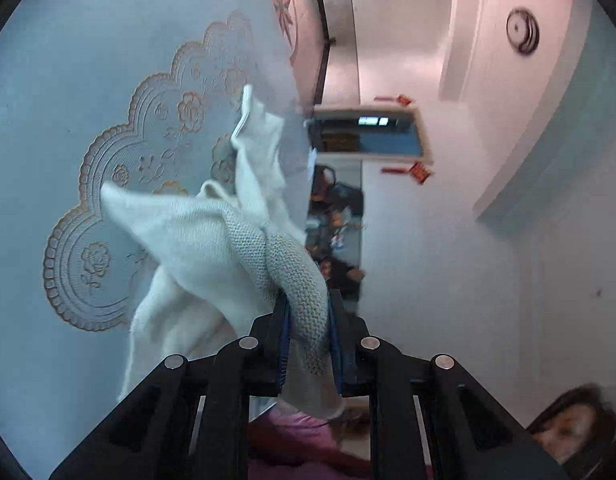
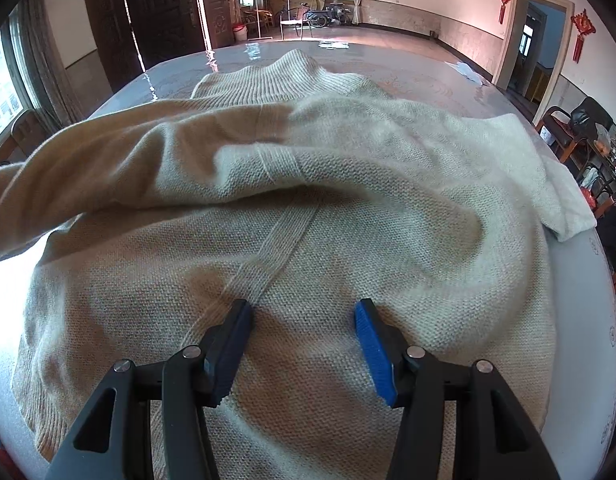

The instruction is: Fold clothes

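A cream knitted sweater (image 2: 308, 184) lies spread on the table (image 2: 588, 320), with one sleeve folded across its chest. My right gripper (image 2: 303, 312) is open, its fingertips resting on the lower middle of the sweater beside a ribbed seam. My left gripper (image 1: 308, 320) is shut on a ribbed part of the sweater (image 1: 295, 280) and holds it lifted; the cloth (image 1: 187, 232) hangs away from the jaws. The left view is rolled sideways, so the table's embossed floral cover (image 1: 107, 160) fills its left half.
A small white object (image 2: 468, 70) lies at the table's far right edge. Chairs and clutter (image 2: 588, 140) stand to the right of the table. A doorway (image 2: 528, 40) is at the right wall. A person's face (image 1: 568, 428) shows at the lower right of the left view.
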